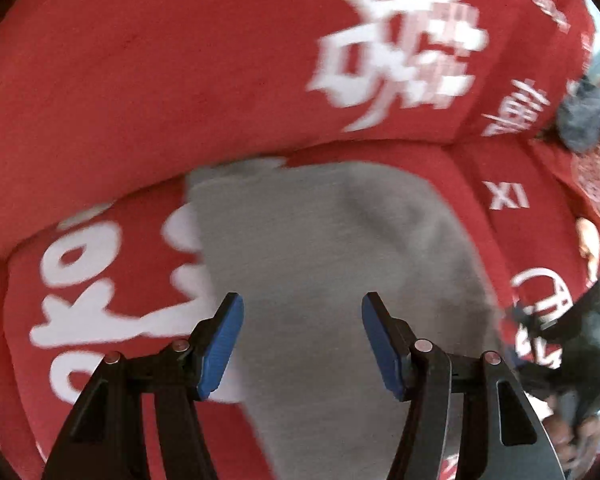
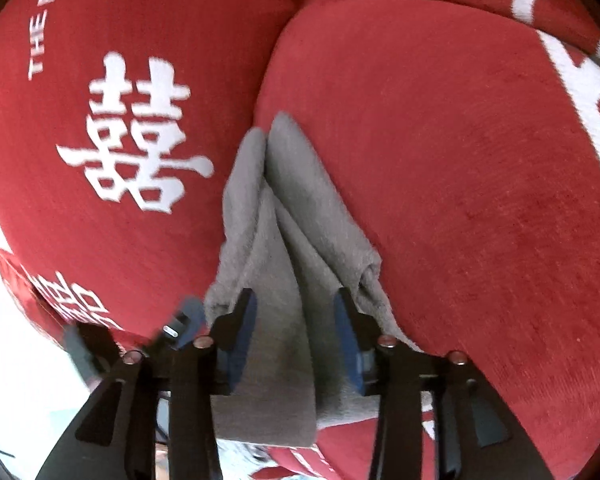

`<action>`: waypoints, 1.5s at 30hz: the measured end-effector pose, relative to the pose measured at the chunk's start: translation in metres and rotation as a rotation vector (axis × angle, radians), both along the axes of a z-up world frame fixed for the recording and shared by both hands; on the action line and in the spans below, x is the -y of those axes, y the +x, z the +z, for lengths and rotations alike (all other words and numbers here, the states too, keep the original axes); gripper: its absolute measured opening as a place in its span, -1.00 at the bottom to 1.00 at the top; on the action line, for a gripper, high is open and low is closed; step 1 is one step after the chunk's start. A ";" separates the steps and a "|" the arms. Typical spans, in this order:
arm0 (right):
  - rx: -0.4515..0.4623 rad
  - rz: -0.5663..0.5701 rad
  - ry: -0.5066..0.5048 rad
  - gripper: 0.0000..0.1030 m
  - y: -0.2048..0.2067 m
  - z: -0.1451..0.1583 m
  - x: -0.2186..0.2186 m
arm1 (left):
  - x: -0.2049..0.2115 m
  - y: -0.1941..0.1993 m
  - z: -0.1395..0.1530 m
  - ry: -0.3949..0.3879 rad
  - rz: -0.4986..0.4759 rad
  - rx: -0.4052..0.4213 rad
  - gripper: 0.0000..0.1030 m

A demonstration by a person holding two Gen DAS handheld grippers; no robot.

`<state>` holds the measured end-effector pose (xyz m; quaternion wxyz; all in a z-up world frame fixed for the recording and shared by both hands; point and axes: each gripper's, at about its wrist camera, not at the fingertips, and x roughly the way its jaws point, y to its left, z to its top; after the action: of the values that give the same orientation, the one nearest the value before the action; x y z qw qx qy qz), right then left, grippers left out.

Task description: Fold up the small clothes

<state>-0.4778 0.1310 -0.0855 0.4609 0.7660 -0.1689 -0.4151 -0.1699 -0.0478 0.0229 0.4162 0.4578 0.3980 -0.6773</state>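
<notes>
Red cushion [image 2: 460, 160] bears grey garment [image 2: 284, 216], long axis running away lengthwise

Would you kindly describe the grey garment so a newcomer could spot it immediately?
Start at the red sofa cover with white lettering. On it, near the seam between cushions, lies the grey garment, folded into soft ridges. It is the only plain grey thing on the red.
</notes>
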 end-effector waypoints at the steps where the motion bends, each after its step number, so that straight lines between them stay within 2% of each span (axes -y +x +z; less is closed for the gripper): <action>1: 0.017 -0.011 -0.008 0.13 0.001 -0.002 0.002 | 0.001 0.009 -0.005 0.011 0.023 0.009 0.22; 5: 0.073 0.042 -0.042 0.15 0.013 -0.009 0.041 | 0.007 0.035 -0.022 0.060 0.083 0.016 0.22; 7: 0.039 0.106 -0.015 0.14 0.027 -0.010 0.070 | 0.006 0.038 -0.027 0.057 0.083 0.018 0.22; 9: -0.037 0.186 -0.002 0.11 0.032 -0.005 0.089 | 0.005 0.037 -0.029 0.043 0.069 0.027 0.22; 10: -0.089 0.221 0.001 -0.12 0.035 0.000 0.096 | 0.005 0.035 -0.029 0.038 0.063 0.035 0.22; 11: -0.161 0.266 0.012 -0.57 0.038 0.007 0.103 | 0.006 0.033 -0.029 0.036 0.060 0.039 0.22; 12: -0.224 0.301 0.023 -0.70 0.040 0.013 0.107 | 0.006 0.032 -0.028 0.037 0.058 0.040 0.22; 14: -0.297 0.319 -0.020 -0.72 0.043 0.033 0.108 | 0.004 0.030 -0.021 0.036 0.044 0.021 0.22; 17: -0.346 0.299 -0.095 -0.72 0.042 0.057 0.093 | -0.005 0.025 -0.014 0.010 -0.002 0.022 0.22; 19: -0.358 0.293 -0.074 -0.72 0.041 0.054 0.088 | -0.009 0.019 -0.021 0.014 -0.031 0.047 0.23; 22: -0.387 0.315 0.035 -0.72 0.043 0.025 0.090 | -0.011 0.019 -0.033 0.004 -0.015 0.072 0.71; 25: -0.458 0.348 0.074 -0.67 0.045 0.014 0.093 | -0.008 0.026 -0.037 0.042 0.015 0.037 0.71; 28: -0.523 0.348 0.104 -0.64 0.044 0.024 0.090 | -0.011 0.032 -0.032 0.047 0.011 0.039 0.71; 30: -0.588 0.371 0.135 -0.44 0.042 0.034 0.082 | -0.014 0.036 -0.027 0.048 0.005 0.046 0.71; 32: -0.583 0.388 0.119 -0.37 0.042 0.048 0.073 | -0.021 0.040 -0.021 0.070 -0.004 0.028 0.71; 33: -0.564 0.391 0.101 -0.37 0.041 0.053 0.069 | -0.025 0.042 -0.020 0.087 -0.010 0.016 0.71; 35: -0.505 0.394 0.043 -0.02 0.043 0.066 0.055 | -0.035 0.046 -0.022 0.137 -0.024 -0.014 0.71; 38: -0.465 0.445 0.001 0.01 0.055 0.075 0.037 | -0.053 0.053 -0.035 0.263 -0.017 -0.082 0.71; 41: -0.483 0.510 0.040 -0.01 0.069 0.064 0.029 | -0.066 0.057 -0.051 0.377 0.020 -0.146 0.70; 42: -0.511 0.538 0.071 -0.10 0.075 0.059 0.029 | -0.069 0.056 -0.053 0.390 0.024 -0.163 0.63; 43: -0.531 0.558 0.090 -0.73 0.079 0.055 0.027 | -0.073 0.055 -0.054 0.391 0.018 -0.177 0.21; 44: -0.556 0.575 0.112 -0.88 0.083 0.053 0.027 | -0.076 0.052 -0.056 0.399 -0.009 -0.178 -0.31; 45: -0.562 0.572 0.105 -0.88 0.084 0.055 0.027 | -0.080 0.048 -0.056 0.406 -0.041 -0.168 -0.42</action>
<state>-0.3935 0.1042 -0.0308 0.5462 0.6614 0.2051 -0.4713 -0.1221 0.0318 -0.0336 0.2673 0.4822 0.5500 -0.6273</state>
